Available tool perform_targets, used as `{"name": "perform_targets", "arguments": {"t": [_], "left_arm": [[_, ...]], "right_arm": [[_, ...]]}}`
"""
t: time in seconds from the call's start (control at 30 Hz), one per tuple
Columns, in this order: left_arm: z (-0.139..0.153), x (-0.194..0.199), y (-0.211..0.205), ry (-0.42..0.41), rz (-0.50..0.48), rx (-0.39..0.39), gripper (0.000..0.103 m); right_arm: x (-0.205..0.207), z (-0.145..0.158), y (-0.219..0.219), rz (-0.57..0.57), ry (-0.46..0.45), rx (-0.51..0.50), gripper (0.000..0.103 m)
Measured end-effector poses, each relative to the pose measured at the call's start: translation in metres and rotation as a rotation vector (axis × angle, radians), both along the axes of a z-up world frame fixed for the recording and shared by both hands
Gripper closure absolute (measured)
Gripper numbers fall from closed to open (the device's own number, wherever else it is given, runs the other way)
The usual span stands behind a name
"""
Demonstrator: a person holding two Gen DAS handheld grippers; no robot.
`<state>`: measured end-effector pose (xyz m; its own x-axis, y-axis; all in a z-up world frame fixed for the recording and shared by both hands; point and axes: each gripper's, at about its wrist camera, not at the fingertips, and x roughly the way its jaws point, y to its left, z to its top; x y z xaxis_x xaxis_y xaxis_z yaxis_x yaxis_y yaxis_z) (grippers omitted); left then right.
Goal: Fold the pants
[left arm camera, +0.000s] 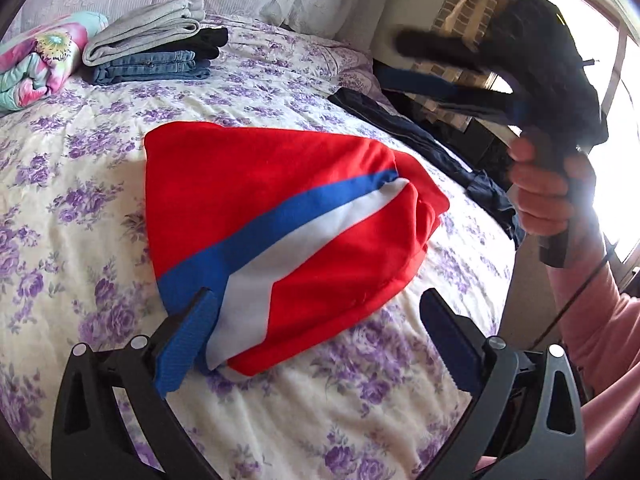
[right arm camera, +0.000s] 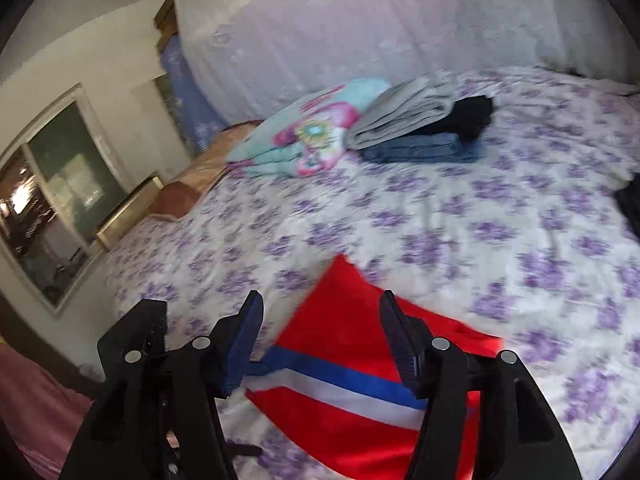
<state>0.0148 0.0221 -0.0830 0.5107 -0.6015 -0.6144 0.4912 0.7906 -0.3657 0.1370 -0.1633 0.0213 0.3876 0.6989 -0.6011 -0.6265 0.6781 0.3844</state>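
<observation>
Red pants with a blue and white side stripe lie folded on the floral bedspread. My left gripper is open just above their near end, holding nothing. My right gripper is raised at the upper right in the left wrist view, blurred, jaws apart. In the right wrist view the right gripper is open above the red pants, which lie below and between the fingers, untouched.
A stack of folded grey, black and denim clothes sits at the back of the bed beside a colourful folded blanket. Dark garments lie along the bed's right edge. A window is at the right, a mirror on the wall.
</observation>
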Motion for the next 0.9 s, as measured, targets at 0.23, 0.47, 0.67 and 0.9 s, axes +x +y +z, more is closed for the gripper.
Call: {"name": "perform_targets", "arguments": {"t": [0.23,0.47,0.67,0.9], "left_arm": [[-0.002,-0.011,0.006,-0.003,0.034,0.100,0.004],[0.008,0.014,0.026,0.051,0.160,0.125,0.004],[0.008,0.036,0.022,0.095,0.225,0.195,0.004],[-0.007,0.061,0.026,0.235,0.232,0.151,0.004]], "right_arm": [[0.055,-0.073,0.026,-0.094,0.188,-0.148,0.067],[-0.031,-0.005,-0.030,-0.256,-0.084,-0.011,0.027],[-0.056,-0.023,-0.093,-0.471,-0.054,0.024,0.024],[-0.029,-0.071,-0.130,-0.520,0.127,0.049,0.022]]}}
